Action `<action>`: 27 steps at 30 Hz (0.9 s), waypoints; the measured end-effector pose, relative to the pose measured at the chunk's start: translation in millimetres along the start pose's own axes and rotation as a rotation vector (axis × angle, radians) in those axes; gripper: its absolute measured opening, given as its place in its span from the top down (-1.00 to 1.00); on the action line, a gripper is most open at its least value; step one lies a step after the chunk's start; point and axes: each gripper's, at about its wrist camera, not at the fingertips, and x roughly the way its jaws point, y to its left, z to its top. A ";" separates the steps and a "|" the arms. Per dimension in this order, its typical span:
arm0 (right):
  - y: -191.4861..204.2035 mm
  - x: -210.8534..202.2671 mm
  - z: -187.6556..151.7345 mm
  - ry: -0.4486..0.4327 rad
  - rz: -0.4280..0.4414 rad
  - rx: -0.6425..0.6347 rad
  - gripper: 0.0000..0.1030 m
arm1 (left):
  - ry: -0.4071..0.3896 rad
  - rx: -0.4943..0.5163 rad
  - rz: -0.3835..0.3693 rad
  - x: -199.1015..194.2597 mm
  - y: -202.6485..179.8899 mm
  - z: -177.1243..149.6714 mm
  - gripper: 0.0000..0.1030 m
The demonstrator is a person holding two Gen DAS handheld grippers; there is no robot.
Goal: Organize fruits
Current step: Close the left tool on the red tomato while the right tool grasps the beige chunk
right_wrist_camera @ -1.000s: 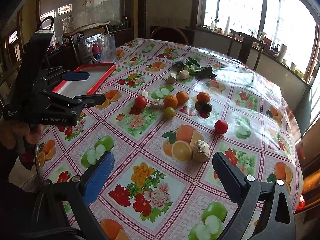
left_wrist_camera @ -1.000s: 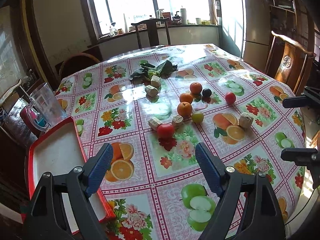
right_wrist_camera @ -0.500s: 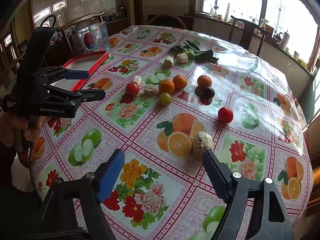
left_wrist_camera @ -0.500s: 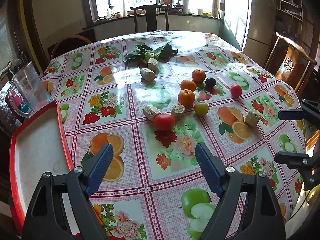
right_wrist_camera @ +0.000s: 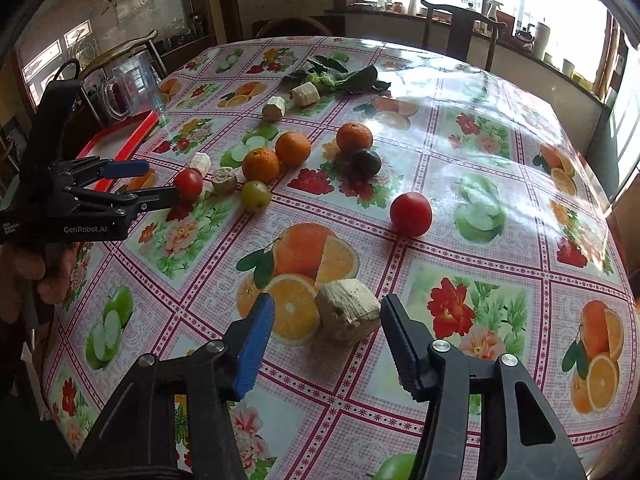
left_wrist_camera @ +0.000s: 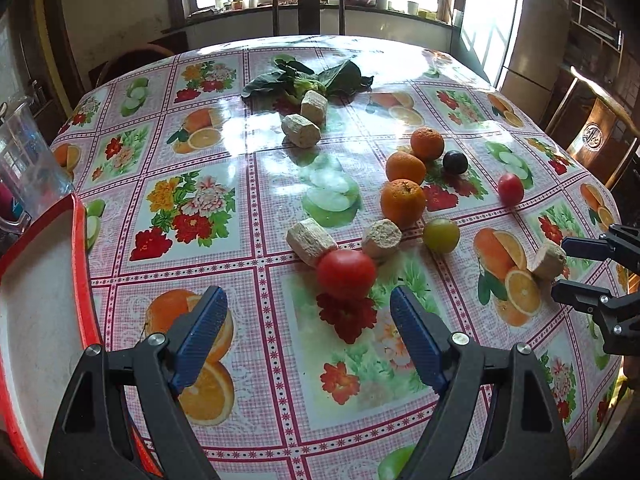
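Observation:
My left gripper (left_wrist_camera: pixel 308 312) is open, just short of a red tomato (left_wrist_camera: pixel 346 274) on the fruit-print tablecloth. Behind it lie three oranges (left_wrist_camera: pixel 402 203), a green fruit (left_wrist_camera: pixel 441 235), a dark plum (left_wrist_camera: pixel 455 162), a second small tomato (left_wrist_camera: pixel 511 189) and several beige root chunks (left_wrist_camera: pixel 311 241). My right gripper (right_wrist_camera: pixel 328 320) is open, its fingers either side of a beige chunk (right_wrist_camera: pixel 347 311) without touching it. The right gripper also shows in the left wrist view (left_wrist_camera: pixel 568 270); the left gripper shows in the right wrist view (right_wrist_camera: pixel 160 182), by the tomato (right_wrist_camera: pixel 188 184).
A red-rimmed white tray (left_wrist_camera: pixel 78 248) lies at the table's left edge, with a clear plastic jug (left_wrist_camera: pixel 24 160) behind it. Leafy greens (left_wrist_camera: pixel 320 78) lie at the far middle. Wooden chairs (left_wrist_camera: pixel 304 8) stand around the table.
Both grippers moved forward over the table. The left came close to the red tomato. The right came up around the beige chunk. Both stayed open.

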 end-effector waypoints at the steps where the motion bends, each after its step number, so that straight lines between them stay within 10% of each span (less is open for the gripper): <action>1: -1.4 1.6 1.0 0.001 -0.002 0.002 -0.09 | 0.004 0.004 0.001 3.5 -1.0 1.5 -0.56; 15: -25.2 23.3 1.6 0.016 -0.052 0.052 0.29 | 0.008 0.043 -0.051 24.2 -13.7 4.5 0.37; 27: 9.7 1.8 0.5 -0.034 0.030 0.039 0.29 | -0.019 0.002 -0.094 -4.8 -0.7 -8.5 0.37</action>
